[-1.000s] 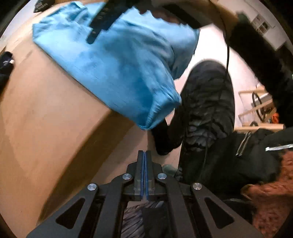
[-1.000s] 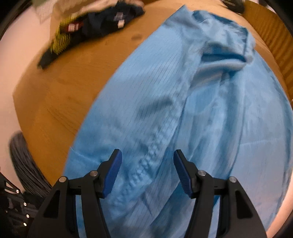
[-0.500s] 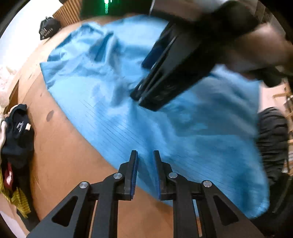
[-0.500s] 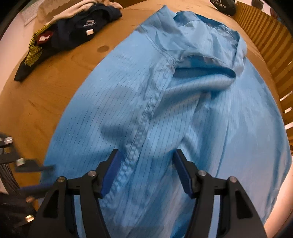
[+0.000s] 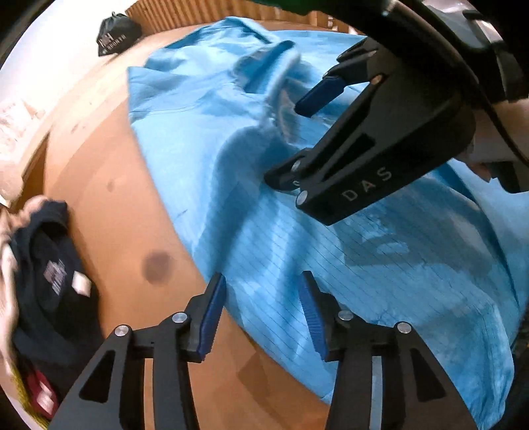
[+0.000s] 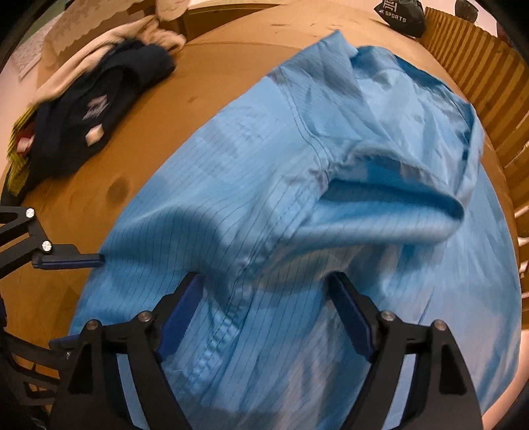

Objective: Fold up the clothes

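Note:
A light blue pinstriped garment (image 5: 330, 238) lies spread on the round wooden table (image 5: 109, 205), with its sleeve folded over the body (image 6: 390, 211). My left gripper (image 5: 261, 311) is open and empty, just above the garment's near-left edge. My right gripper (image 6: 267, 317) is open and empty, low over the middle of the garment (image 6: 251, 185) beside a stitched seam. In the left wrist view the right gripper (image 5: 304, 139) hangs over the cloth. In the right wrist view a left gripper finger (image 6: 69, 261) shows at the garment's left edge.
A dark navy garment (image 5: 49, 274) lies in a heap with white and yellow clothes (image 6: 99, 56) at the table's left side. A black sports bag (image 6: 400, 16) sits at the far edge. A wooden slatted wall (image 6: 479, 69) stands behind the table.
My left gripper swung from the table edge up over the garment and opened from shut. My right gripper stayed open and moved forward over the cloth.

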{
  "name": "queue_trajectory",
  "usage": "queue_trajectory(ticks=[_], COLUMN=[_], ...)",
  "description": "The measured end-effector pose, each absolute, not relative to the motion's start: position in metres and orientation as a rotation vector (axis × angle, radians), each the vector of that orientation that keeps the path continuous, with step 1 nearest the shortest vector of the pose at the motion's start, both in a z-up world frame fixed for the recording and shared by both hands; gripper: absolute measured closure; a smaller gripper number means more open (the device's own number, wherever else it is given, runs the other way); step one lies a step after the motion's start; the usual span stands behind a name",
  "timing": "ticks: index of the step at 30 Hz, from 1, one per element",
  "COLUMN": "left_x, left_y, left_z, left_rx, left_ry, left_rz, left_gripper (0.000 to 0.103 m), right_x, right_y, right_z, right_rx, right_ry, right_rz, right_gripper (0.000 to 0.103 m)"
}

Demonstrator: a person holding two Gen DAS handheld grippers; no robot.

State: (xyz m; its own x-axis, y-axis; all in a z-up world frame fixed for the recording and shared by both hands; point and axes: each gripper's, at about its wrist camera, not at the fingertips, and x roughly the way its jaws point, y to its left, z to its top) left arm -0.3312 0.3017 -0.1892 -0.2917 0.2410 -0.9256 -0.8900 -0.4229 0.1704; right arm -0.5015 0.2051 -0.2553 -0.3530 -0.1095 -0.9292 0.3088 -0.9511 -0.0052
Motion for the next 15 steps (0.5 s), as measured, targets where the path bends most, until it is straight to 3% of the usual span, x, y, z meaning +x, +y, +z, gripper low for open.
queue_trajectory(ticks=[4, 5, 7, 15], left_x=[-0.362, -0.351, -0.33, -0.227], left_y=[0.299, 0.291, 0.275, 0.195], left_z=[-0.188, -0.183, -0.173, -0.158], left_rx=[-1.166, -1.147, -1.109, -1.064], left_ry=[0.888, 0.888, 0.889, 0.869], left_rz=[1.85, 1.841, 1.821, 1.585], left_gripper=[0.063, 0.071, 0.071, 0.067], right_x=[-0.516, -0.517, -0.52, -0.346], right_y=[0.208, 0.209, 0.211, 0.244], right_z=[-0.24, -0.235, -0.224, -0.207], right_rx=[1.61, 1.611, 1.612, 1.609], right_ry=[0.192, 0.17, 0.125, 0.127], right_rz=[-2.395, -2.398, -2.402, -2.229], right_gripper=[0.026, 0.032, 0.032, 0.032])
